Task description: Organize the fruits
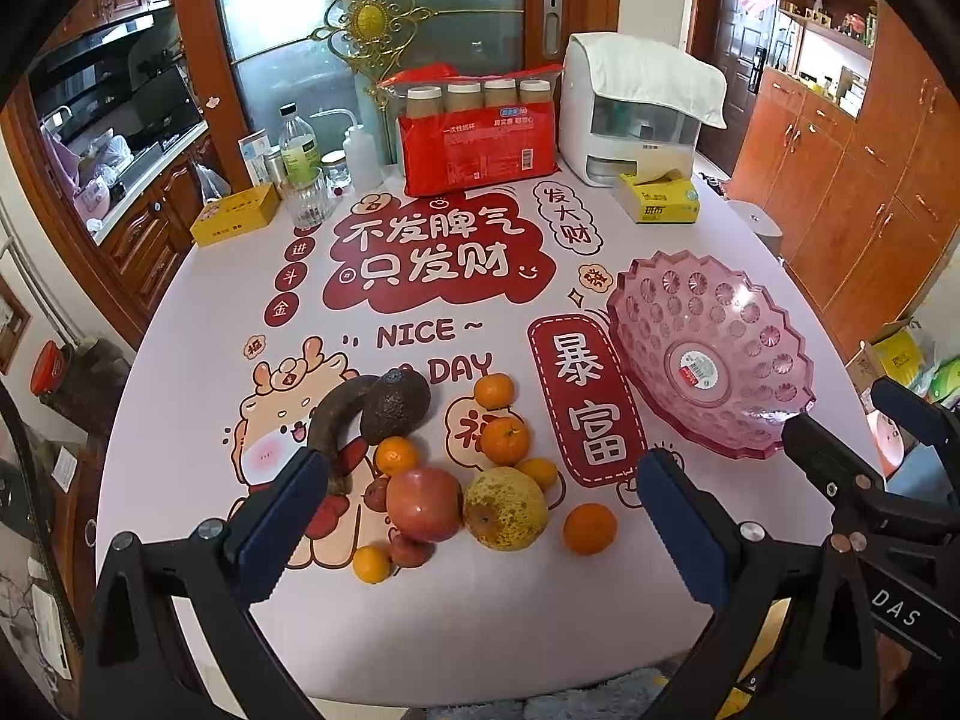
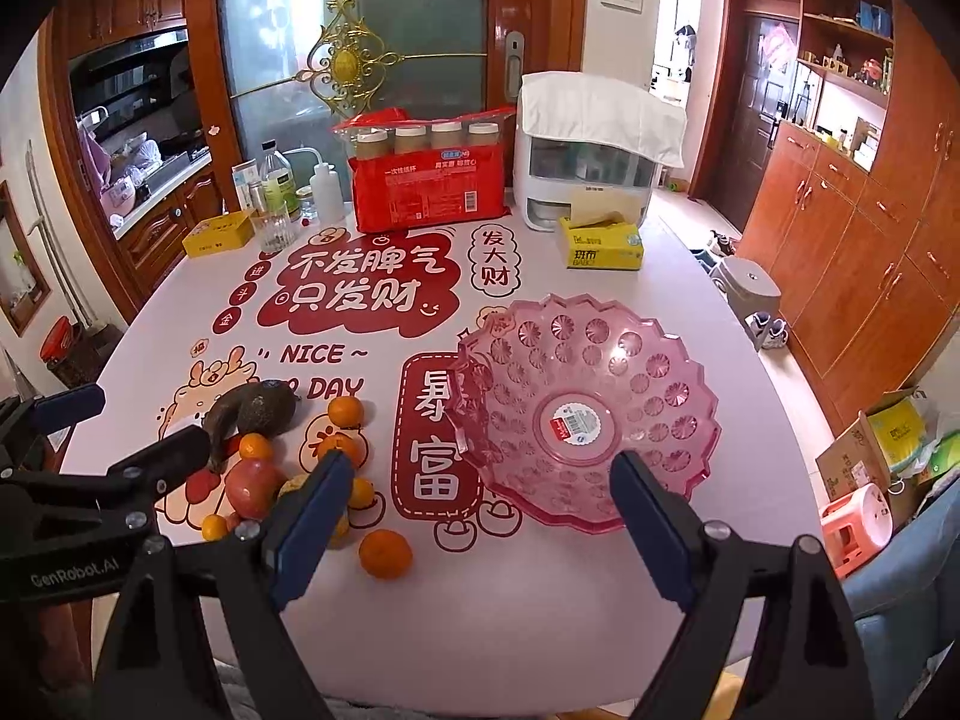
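From my left wrist view, my left hand-held gripper (image 1: 480, 516) stood wide open and empty above the fruit heap near the tabletop's (image 1: 468, 630) front edge; the apple (image 1: 423, 503) sat between the pads, so I judged a straight descent and gentle close best

From my right wrist view, my right hand-held gripper (image 2: 480, 507) gaped empty before the pink bowl (image 2: 585, 414), which stood empty toward the right edge, ready to steady its rim

On the table (image 1: 180, 372), the fruit cluster sits lower centre: avocado (image 1: 396, 405) behind the apple (image 1: 423, 503), a pear (image 1: 505, 507), perhaps, just right of it. The bowl (image 1: 711, 354) stands well right; cup package (image 1: 477, 141) at the far edge.
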